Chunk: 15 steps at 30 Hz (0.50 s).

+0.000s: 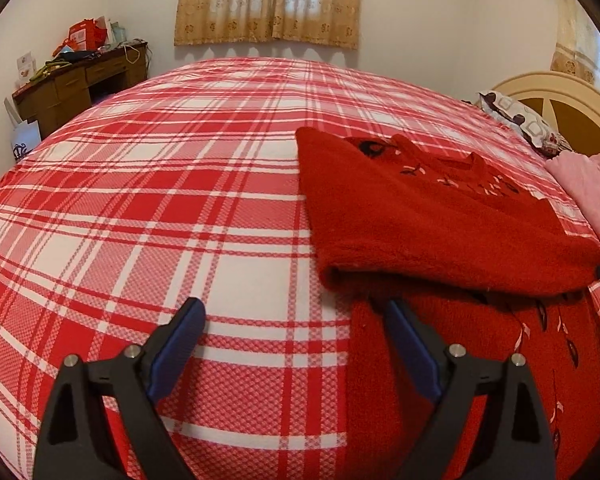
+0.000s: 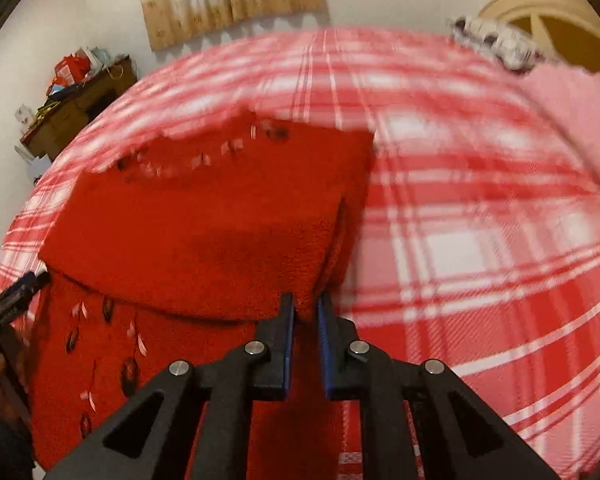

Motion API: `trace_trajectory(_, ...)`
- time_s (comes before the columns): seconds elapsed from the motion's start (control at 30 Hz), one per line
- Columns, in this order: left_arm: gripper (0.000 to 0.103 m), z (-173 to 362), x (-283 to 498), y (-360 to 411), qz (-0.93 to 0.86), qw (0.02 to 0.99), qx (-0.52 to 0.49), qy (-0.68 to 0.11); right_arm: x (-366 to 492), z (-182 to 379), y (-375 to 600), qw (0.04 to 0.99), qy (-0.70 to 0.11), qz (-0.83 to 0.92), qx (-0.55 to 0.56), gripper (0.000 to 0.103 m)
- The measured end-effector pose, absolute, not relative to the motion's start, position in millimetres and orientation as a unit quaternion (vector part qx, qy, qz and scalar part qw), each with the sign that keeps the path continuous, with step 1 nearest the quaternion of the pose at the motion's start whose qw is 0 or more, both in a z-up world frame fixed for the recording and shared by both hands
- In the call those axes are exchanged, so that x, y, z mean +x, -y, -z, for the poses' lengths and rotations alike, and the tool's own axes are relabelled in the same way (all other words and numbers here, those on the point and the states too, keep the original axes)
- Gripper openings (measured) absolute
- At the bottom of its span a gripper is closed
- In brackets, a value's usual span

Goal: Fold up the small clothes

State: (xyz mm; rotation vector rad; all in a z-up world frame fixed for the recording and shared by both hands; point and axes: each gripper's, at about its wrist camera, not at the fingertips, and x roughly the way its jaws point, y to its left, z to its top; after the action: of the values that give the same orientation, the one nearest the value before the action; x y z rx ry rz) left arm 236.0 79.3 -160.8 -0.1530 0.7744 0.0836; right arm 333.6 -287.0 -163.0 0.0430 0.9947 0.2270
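A red fuzzy sweater (image 1: 432,216) with dark leaf embroidery lies on the red-and-white plaid bed (image 1: 180,200), its top part folded over the lower part. My left gripper (image 1: 296,316) is open and empty, hovering over the bed at the sweater's left edge. In the right wrist view my right gripper (image 2: 306,306) is shut on the right corner of the sweater's (image 2: 204,216) folded layer and holds it a little above the lower part. The left gripper's tip (image 2: 20,292) shows at the far left of that view. The right wrist view is motion-blurred.
A pink garment (image 1: 588,196) and a patterned pillow (image 1: 528,124) lie by the cream headboard (image 1: 560,96) at the right. A cluttered wooden desk (image 1: 80,80) stands against the far left wall. A curtained window (image 1: 268,0) is behind the bed.
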Motion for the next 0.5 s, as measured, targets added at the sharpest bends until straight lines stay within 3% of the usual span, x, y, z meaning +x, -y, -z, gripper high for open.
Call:
trace_trajectory(0.03, 0.094, 160, 234, -81, -0.042, 0.923, -0.078, -0.374, 332, 165, 292, 0.874, -0.474, -0.102, 0.029, 0.029)
trace_trajectory(0.07, 0.094, 158, 233, -83, -0.041, 0.925, -0.082, -0.370, 330, 163, 296, 0.878, -0.469, -0.095, 0.035, 0.052)
trace_trajectory(0.1, 0.094, 155, 231, -85, -0.037, 0.926, -0.088, -0.366, 328, 159, 301, 0.882, -0.459, -0.095, 0.048, 0.060)
trace_trajectory(0.23, 0.095, 135, 229, -93, -0.042, 0.937, -0.093, -0.335, 339, 141, 322, 0.890, -0.433, -0.105, 0.095, 0.060)
trace_trajectory(0.33, 0.103, 121, 243, -94, -0.055, 0.943, -0.081, -0.319, 364, 142, 324, 0.881, -0.442, -0.115, 0.126, 0.060)
trace_trajectory(0.37, 0.103, 121, 251, -93, -0.058, 0.943, -0.074, -0.320, 374, 147, 324, 0.873, -0.450, -0.119, 0.143, 0.058)
trace_trajectory(0.43, 0.103, 126, 267, -89, -0.067, 0.941, -0.056, -0.328, 394, 159, 320, 0.851, -0.474, -0.143, 0.174, 0.038)
trace_trajectory(0.47, 0.103, 132, 275, -87, -0.070, 0.937, -0.047, -0.339, 398, 161, 316, 0.849, -0.478, -0.147, 0.171, 0.012)
trace_trajectory(0.5, 0.103, 139, 282, -85, -0.071, 0.933, -0.041, -0.351, 399, 161, 310, 0.852, -0.478, -0.146, 0.156, 0.008)
